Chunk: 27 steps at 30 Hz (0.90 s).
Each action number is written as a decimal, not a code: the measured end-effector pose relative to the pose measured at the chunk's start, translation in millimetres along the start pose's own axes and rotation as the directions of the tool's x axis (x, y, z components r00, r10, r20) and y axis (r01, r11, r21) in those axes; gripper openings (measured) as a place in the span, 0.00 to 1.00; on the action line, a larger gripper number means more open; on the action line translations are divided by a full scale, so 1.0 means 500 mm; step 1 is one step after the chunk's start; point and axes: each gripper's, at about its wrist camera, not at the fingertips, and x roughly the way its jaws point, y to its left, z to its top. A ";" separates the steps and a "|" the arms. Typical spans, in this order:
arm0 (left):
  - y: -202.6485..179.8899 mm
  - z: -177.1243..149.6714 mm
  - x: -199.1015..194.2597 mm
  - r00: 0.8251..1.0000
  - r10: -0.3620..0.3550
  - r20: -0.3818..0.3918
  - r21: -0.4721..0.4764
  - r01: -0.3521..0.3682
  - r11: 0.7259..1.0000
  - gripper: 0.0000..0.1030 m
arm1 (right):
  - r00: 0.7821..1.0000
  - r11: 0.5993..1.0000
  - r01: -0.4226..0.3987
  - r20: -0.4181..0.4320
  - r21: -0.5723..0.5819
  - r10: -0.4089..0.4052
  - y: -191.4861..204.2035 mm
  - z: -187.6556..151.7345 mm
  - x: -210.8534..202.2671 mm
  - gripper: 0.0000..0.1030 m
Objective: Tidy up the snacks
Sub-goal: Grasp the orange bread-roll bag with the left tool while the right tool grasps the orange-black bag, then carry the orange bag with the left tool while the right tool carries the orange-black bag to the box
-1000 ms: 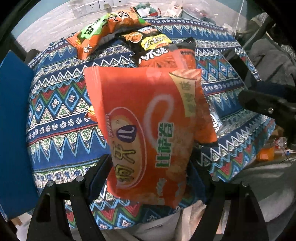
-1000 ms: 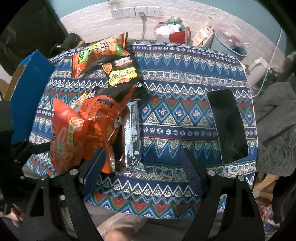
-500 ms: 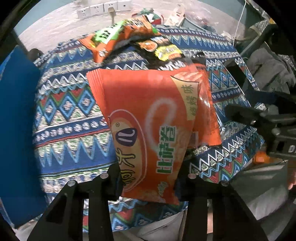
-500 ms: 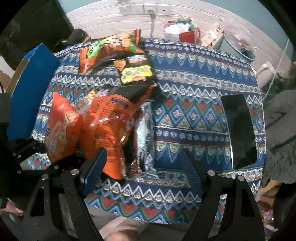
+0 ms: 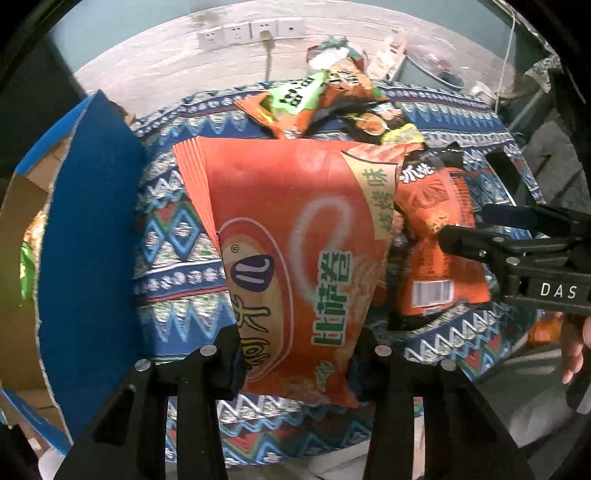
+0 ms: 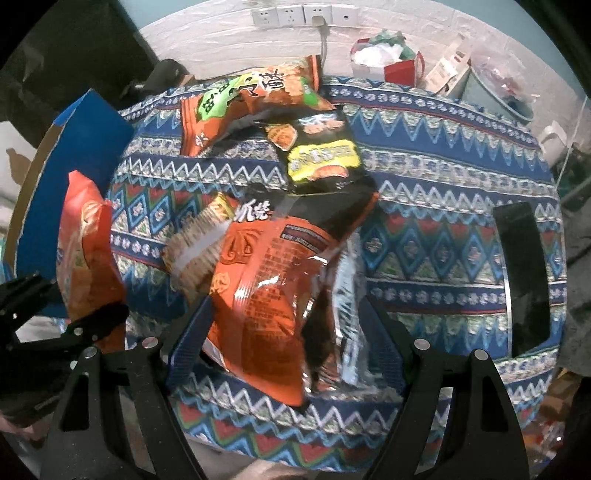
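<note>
Left wrist view: left gripper (image 5: pixel 295 354) clamped on large orange snack bag (image 5: pixel 291 251), lifted above patterned table (image 5: pixel 173 236). Right gripper (image 6: pixel 288 332) open around orange-black packet (image 6: pixel 266 295), ungripped. Step, by judgement: carry. Next: swing left, release into blue box (image 5: pixel 88 236).

Six snack bags (image 6: pixel 266 295), one blue cardboard box (image 5: pixel 92 236), one black phone (image 6: pixel 526 277), four wall sockets (image 6: pixel 304 14).

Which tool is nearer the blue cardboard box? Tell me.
Left. The left tool, shut on the big orange snack bag, sits right beside the blue cardboard box. The right tool is farther across the table, beyond that bag.
</note>
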 end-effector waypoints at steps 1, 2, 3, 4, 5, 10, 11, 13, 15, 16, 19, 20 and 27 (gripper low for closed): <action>0.004 -0.001 0.000 1.000 0.003 0.000 -0.002 -0.003 1.000 0.41 | 1.000 1.000 0.000 0.003 0.001 0.000 0.003 0.003 0.003 0.78; 0.006 0.000 0.001 1.000 0.003 -0.001 -0.004 -0.003 1.000 0.41 | 1.000 1.000 0.004 0.006 -0.001 -0.004 0.007 0.004 0.006 0.78; 0.007 0.001 0.004 1.000 0.003 -0.004 -0.007 -0.003 1.000 0.41 | 1.000 1.000 0.009 0.009 -0.005 -0.009 0.011 0.006 0.009 0.78; 0.007 0.003 0.006 1.000 0.003 -0.005 -0.010 -0.003 1.000 0.41 | 1.000 1.000 0.013 0.011 -0.007 -0.013 0.015 0.008 0.011 0.78; 0.009 0.004 0.007 1.000 0.002 -0.006 -0.013 -0.002 1.000 0.41 | 1.000 1.000 0.011 0.010 -0.008 -0.011 0.019 0.009 0.012 0.78; 0.011 0.006 0.007 1.000 0.010 -0.003 -0.010 -0.010 1.000 0.41 | 1.000 1.000 0.017 0.005 -0.020 -0.017 0.033 0.014 0.018 0.78; 0.011 0.007 0.007 1.000 0.013 0.000 -0.008 -0.013 1.000 0.41 | 1.000 1.000 0.016 0.008 -0.018 -0.015 0.033 0.015 0.016 0.78; 0.011 0.007 0.006 1.000 0.015 0.003 -0.005 -0.015 1.000 0.41 | 1.000 1.000 0.018 0.007 -0.018 -0.018 0.035 0.018 0.017 0.78; 0.013 0.007 0.007 1.000 0.018 0.005 -0.001 -0.018 1.000 0.41 | 0.999 0.999 0.032 -0.010 -0.018 -0.032 0.038 0.020 0.029 0.78; 0.013 0.007 0.008 1.000 0.021 0.004 0.000 -0.021 1.000 0.41 | 0.999 0.999 0.034 -0.023 -0.020 -0.034 0.040 0.021 0.039 0.78; 0.016 0.007 0.011 1.000 0.024 0.000 0.001 -0.024 1.000 0.41 | 0.997 0.997 0.067 -0.043 -0.032 -0.068 0.042 0.021 0.065 0.78; 0.018 0.007 0.012 1.000 0.023 -0.002 -0.002 -0.023 1.000 0.41 | 0.996 0.997 0.073 -0.049 -0.036 -0.074 0.042 0.021 0.076 0.78; 0.021 0.011 0.007 1.000 0.029 0.007 -0.006 -0.029 1.000 0.41 | 0.995 0.995 0.088 -0.038 -0.042 -0.090 0.024 0.011 0.070 0.46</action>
